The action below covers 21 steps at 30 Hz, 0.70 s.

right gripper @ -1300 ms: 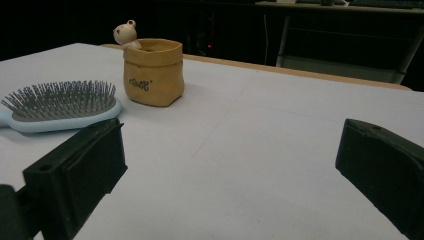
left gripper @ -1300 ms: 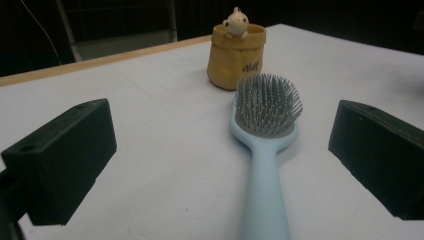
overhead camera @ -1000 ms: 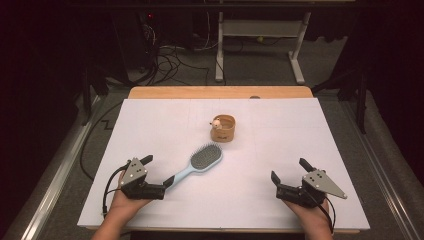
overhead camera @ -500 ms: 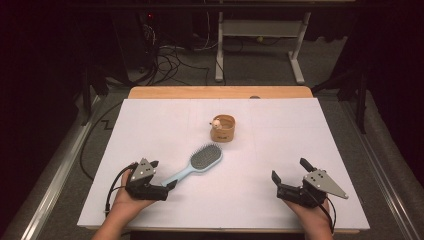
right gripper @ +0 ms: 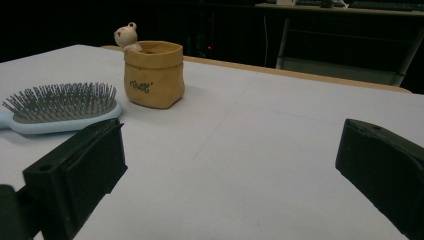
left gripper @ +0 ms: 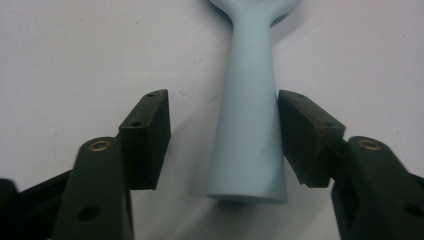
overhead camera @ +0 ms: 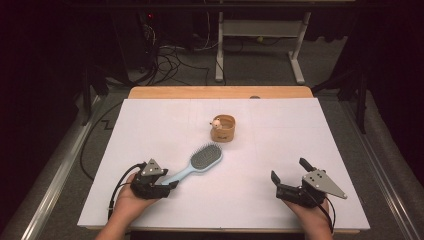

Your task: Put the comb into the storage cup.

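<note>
White-covered table point(overhead camera: 300, 200) with light-blue hairbrush point(overhead camera: 200, 165) and small tan pouch point(overhead camera: 223, 129), near each other.

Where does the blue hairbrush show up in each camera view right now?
High view: hairbrush lies left of centre, handle toward the left gripper.
Left gripper view: its handle runs up between the jaws.
Right gripper view: bristled head at left edge.
Shared landmark: the tan pot beyond the head.

A small tan pouch point(overhead camera: 223, 129) with a little bear figure point(overhead camera: 216, 122) on its rim stands upright on the white surface point(overhead camera: 300, 130), well beyond the fingers and between the two pairs. Behind the surface, cables point(overhead camera: 175, 55) lie on the floor beside a white frame point(overhead camera: 260, 35).
</note>
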### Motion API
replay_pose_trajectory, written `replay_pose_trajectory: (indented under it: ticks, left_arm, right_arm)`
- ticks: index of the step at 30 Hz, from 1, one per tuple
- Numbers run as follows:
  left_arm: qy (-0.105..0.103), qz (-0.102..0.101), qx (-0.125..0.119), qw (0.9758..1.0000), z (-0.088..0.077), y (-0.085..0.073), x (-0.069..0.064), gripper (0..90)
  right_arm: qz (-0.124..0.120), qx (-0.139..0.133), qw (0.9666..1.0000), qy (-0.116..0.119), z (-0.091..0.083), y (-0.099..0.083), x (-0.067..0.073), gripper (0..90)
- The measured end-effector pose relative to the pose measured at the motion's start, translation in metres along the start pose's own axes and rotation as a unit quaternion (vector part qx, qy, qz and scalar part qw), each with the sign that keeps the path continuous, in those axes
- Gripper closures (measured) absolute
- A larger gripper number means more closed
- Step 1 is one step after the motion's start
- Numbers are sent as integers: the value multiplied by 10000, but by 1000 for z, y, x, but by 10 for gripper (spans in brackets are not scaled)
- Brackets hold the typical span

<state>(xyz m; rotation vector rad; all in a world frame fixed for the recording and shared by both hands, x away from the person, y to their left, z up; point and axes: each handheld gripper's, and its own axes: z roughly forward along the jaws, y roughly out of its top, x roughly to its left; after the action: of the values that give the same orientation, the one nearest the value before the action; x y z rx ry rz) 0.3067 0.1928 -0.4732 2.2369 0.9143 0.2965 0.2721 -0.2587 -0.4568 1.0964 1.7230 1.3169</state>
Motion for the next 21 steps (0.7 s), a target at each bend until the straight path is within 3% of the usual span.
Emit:
replay_pose_trajectory:
  ticks: [4,6,10,17,21]
  left_arm:
    - [14,171,87,9998,2,2,-6,609]
    - [100,313,139,9994,2,3,-8,616]
    - [131,387,185,9990,1,3,-10,622]
    - [167,360,265,9989,-10,-4,-8,623]
    - [272,281,284,9988,-29,-20,-2,623]
  right_arm:
    - [40,-30,10000,-13,-1,0,-3,3]
    - [49,-61,10000,-15,-2,1,-4,2]
    - [45,-37,10000,-18,-1,1,-3,3]
    - [38,-33,10000,-45,-2,1,-2,2]
    - [108,-26,9999,-61,-3,0,-3,2]
